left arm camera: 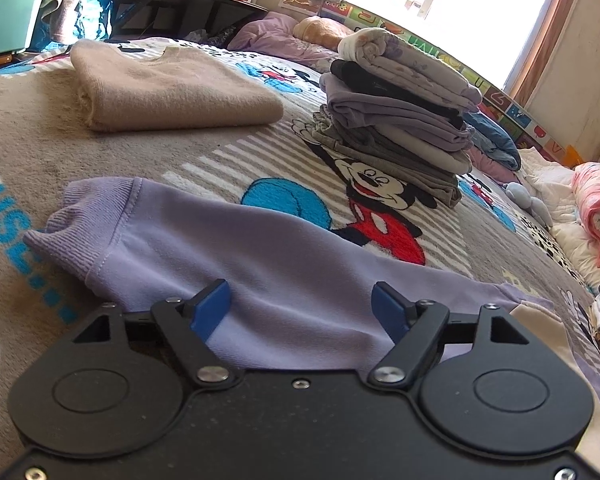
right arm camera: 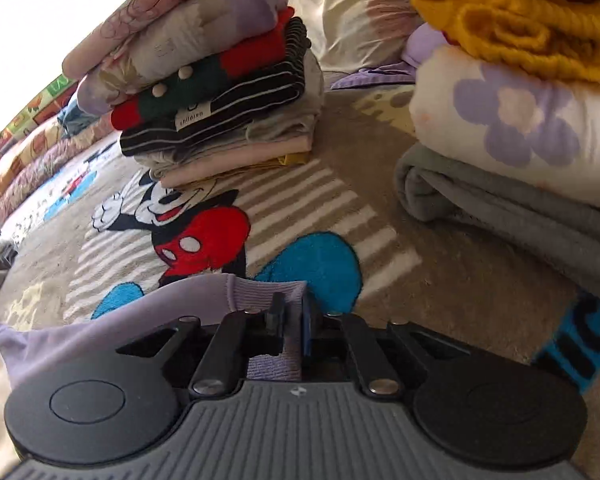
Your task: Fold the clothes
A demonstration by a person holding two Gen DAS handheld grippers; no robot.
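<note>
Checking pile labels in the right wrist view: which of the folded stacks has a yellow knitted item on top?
The stack at the right edge: yellow knit crowns it, over a purple-flowered cream piece and grey fleece. The centre stack is topped by pale pink printed fabric.

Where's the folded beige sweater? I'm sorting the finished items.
In the left wrist view, the beige sweater lies flat on the cartoon blanket, upper left, beside the tall folded stack.

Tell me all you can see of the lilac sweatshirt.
The lilac sweatshirt is soft, plain knit with ribbed cuffs. One sleeve lies flat across the cartoon blanket, cuff free; the open left claw straddles that sleeve. The right claw is shut on another ribbed edge. The body is mostly hidden.
</note>
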